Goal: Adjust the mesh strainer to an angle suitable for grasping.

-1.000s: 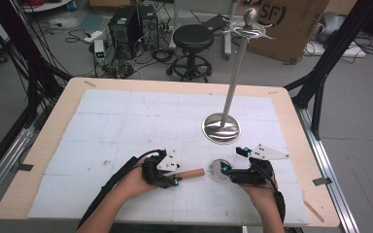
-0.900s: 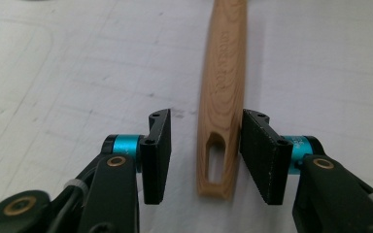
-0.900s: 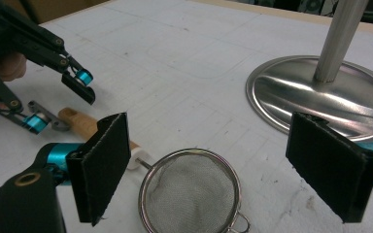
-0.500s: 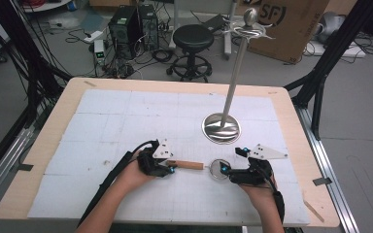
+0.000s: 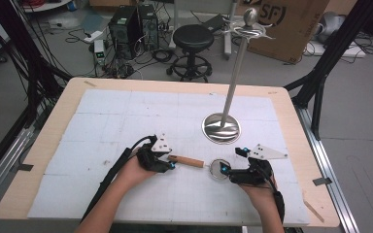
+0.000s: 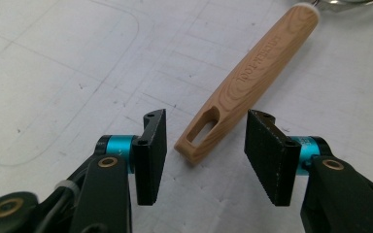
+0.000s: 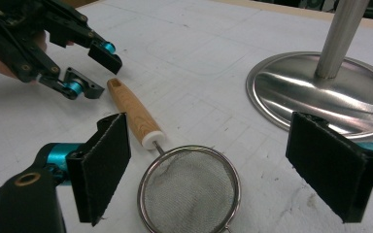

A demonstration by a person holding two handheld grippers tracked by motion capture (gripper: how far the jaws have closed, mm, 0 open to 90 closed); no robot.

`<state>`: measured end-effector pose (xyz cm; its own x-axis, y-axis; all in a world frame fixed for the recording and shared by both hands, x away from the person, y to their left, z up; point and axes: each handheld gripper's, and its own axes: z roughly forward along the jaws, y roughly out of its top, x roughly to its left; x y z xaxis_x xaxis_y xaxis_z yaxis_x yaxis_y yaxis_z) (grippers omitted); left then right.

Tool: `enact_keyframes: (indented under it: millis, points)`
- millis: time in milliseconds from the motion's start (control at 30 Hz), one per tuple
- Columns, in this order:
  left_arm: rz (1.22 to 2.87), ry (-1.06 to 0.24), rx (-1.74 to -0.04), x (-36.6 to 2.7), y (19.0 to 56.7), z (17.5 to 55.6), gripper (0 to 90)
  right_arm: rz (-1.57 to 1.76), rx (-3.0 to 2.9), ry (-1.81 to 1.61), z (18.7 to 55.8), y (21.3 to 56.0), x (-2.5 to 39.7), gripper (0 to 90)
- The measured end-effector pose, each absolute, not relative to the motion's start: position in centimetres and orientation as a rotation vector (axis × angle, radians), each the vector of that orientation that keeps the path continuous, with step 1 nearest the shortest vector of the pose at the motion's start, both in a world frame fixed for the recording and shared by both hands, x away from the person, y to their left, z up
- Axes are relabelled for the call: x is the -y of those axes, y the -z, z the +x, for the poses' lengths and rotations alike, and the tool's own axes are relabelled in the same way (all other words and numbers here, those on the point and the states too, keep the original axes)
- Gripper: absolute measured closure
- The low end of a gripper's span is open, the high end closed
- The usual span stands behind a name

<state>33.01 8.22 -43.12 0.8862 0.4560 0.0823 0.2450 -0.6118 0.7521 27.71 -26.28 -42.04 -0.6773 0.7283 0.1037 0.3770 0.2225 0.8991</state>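
The little strainer (image 5: 209,167) is lying flat on the white mat, near the metal stand's base (image 5: 221,128). Left gripper (image 6: 206,155) is sitting wide open with the wooden handle's end (image 6: 201,138) between its jaws, probably not touching. Right gripper (image 7: 223,172) is gaping wide around the mesh bowl (image 7: 189,189).

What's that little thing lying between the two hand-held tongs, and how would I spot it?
Start at the shiny metal stand on the white table mat, then look just toward the person. There, between the left tongs and right tongs, lies a small strainer: a round wire-mesh bowl on a light wooden handle, the only wooden item there.
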Motion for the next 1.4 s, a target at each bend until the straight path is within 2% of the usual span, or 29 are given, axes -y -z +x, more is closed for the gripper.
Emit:
enact_keyframes:
  millis: [533,900,1167,1400]
  points:
    - [2.073,-0.366,-0.588,-15.4,41.4,31.0,35.2,1.02,-2.168,-1.432,27.6,41.9,25.9,15.2]
    - [2.003,-0.387,-0.598,-18.5,40.6,31.0,23.8,1.018,-2.175,-1.424,27.8,41.9,25.3,15.2]
    - [1.952,-0.434,-0.649,-20.6,40.0,31.0,19.7,0.998,-2.198,-1.414,28.3,42.1,24.7,15.2]
    - [1.967,-0.451,-0.663,-20.4,40.3,31.1,18.8,0.987,-2.196,-1.424,28.4,42.0,24.6,15.2]
